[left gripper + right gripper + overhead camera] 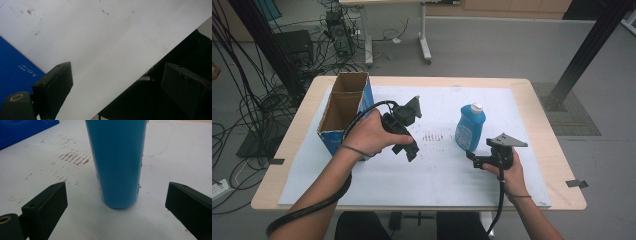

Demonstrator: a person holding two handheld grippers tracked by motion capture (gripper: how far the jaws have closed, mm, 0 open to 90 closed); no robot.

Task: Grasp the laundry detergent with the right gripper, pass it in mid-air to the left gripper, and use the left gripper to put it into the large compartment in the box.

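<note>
Step in hand, as judged from the layout: approach to the bottle, before any grasp.

Box (343,112) — open at the top, standing just left of the left gripper (411,151). Its inside looks bare cardboard; nothing can be made out in it. The left gripper hangs over the white sheet (437,172) with its jaws spread and nothing between them; in its own view the box's blue wall (15,72) lies beside one jaw.

Bottle (470,127) — upright, capped, blue liquid nearly to the shoulder. It stands just ahead of the right gripper (471,157), centred on the gap. The right gripper's jaws are spread wide, apart from the bottle (117,162) on both sides.

Next move calls for a short level advance until the jaws flank the bottle's lower body, then a square, even closing so the bottle does not tip.
</note>
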